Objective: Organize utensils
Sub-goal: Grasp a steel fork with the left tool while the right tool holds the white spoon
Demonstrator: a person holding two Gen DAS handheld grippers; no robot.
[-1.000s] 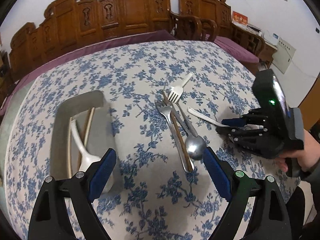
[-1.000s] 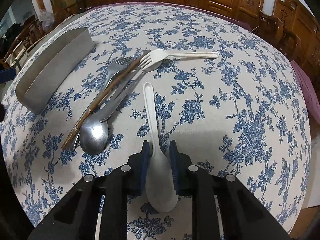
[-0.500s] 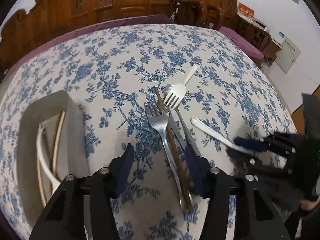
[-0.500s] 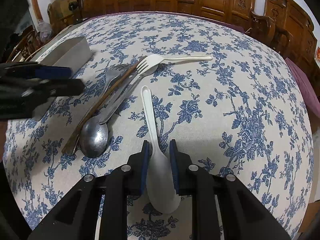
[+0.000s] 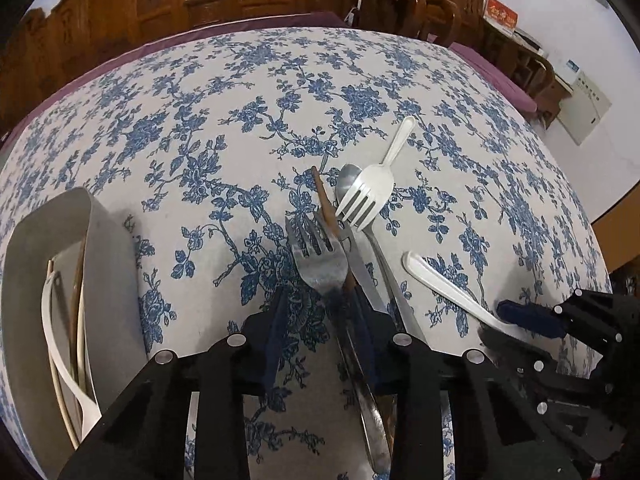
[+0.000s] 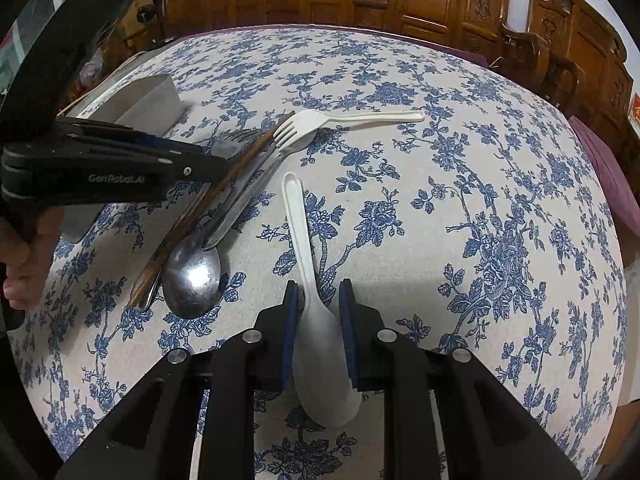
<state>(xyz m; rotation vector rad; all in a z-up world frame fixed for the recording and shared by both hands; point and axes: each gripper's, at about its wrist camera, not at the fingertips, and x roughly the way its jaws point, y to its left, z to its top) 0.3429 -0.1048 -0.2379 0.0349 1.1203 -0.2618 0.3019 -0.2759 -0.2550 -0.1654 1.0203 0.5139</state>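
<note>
The left gripper (image 5: 320,320) has just been closing around the metal fork (image 5: 320,264) handle, with a brown chopstick (image 5: 326,208) beside it. The right gripper (image 6: 318,328) clamps the white spoon (image 6: 320,340). A metal spoon (image 6: 192,276), white fork (image 5: 368,196) and the tray (image 5: 24,280) lie nearby.

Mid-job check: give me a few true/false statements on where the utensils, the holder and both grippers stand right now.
1. The right gripper has a white spoon between its fingers. True.
2. The white fork is already in the metal holder. False: it lies on the tablecloth, its tines over the pile of metal utensils.
3. The left gripper has just been closing around the metal fork. True: the fork's neck and a brown chopstick sit between its fingers.
4. The holder is empty. False: a white utensil and sticks are inside.
5. The metal spoon is held off the table. False: it lies on the cloth beside the chopstick.
</note>
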